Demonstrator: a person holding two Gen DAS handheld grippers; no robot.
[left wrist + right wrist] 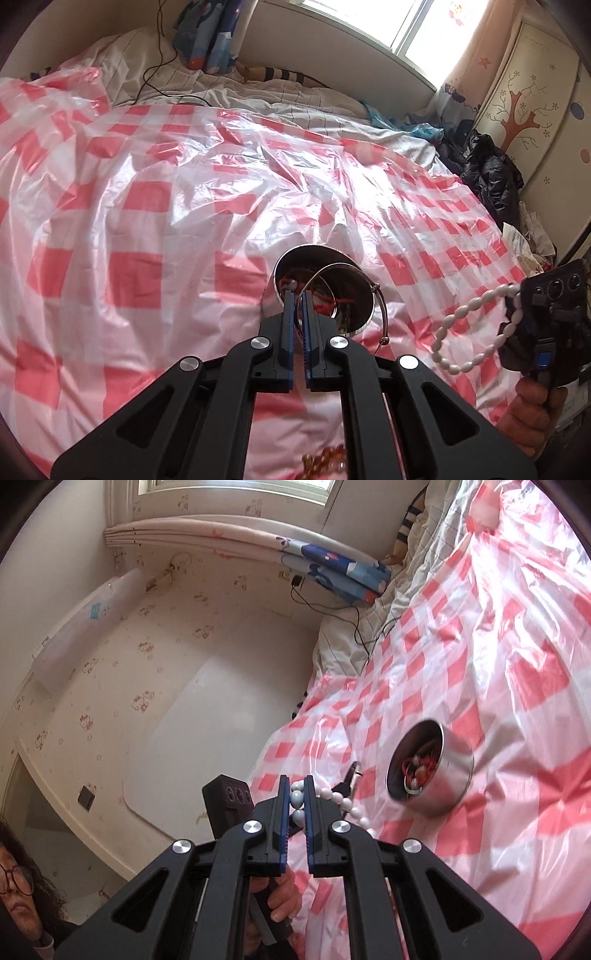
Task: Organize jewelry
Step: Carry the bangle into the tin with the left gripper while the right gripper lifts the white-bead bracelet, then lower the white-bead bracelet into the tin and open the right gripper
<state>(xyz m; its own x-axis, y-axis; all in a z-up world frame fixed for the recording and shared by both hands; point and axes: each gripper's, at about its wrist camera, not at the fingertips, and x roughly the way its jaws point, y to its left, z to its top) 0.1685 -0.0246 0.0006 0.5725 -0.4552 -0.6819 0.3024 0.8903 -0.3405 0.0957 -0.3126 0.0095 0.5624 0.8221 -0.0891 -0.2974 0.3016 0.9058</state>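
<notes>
Left gripper [297, 295]: clamped on silver bangle [354, 295], held over steel tin [364, 321].
Right gripper [298, 801]: pinching white bead bracelet [347, 805], held off to the side.
Advice: lower the bangle fully inside the rim before letting go (plastic sheet [147, 184] looks slippery).
Bangle: thin, shiny, small bead ends.

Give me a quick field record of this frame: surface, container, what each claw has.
surface: pink-and-white checked plastic sheet over a bed
container: round metal tin, open, with red cord and beads inside
left claw: shut on a thin silver bangle, over the tin's rim
right claw: shut on a white bead bracelet, held in the air beside the tin
other jewelry: amber bead strand on the sheet, below the left claw
</notes>
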